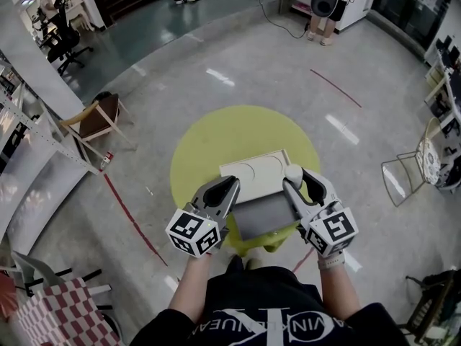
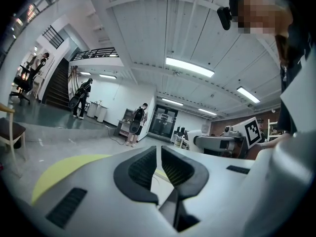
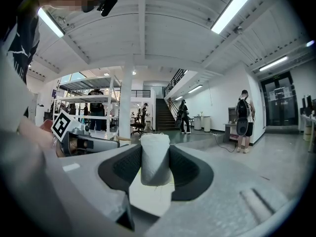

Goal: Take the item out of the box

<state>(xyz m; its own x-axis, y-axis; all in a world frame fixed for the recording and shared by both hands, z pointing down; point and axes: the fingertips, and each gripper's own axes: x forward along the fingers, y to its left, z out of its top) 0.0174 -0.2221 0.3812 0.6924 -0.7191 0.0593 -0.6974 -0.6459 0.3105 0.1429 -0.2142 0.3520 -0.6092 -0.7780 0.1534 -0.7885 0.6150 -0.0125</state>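
- On the yellow round table (image 1: 209, 132), toward its near edge: one white box (image 1: 248, 170), lying open, with a round moulded recess showing in its white half. A grey panel (image 1: 263, 218) lies on the side nearest me (lid or lower half, I cannot tell which).
- At the box's right edge: one item (image 3: 155, 149), a white upright cylinder with a rounded top and a surface that looks wound or fibrous. It sits between the jaws of my right tongs, not in the recess. I judge it clear of the box, though the head view does not show the gap beneath it.
- Right tongs (image 3: 156, 171): jaws closed on the item, with a dark ribbed pad (image 3: 122, 169) on each flank. I judge it is held upright so that it comes straight out without catching the recess wall.
- Left tongs (image 2: 159, 164): jaws together but for a thin slit, nothing between them. They are stationed at the box's left edge, probably to steady the box if it shifts.
- Task state, as I judge it: removal all but done. What is left is to carry the item to bare table and set it down.
- Risk: a round item may tilt or slip if my grip eases.
- Off the table's far left edge, on the floor: one wooden chair (image 1: 97, 117).
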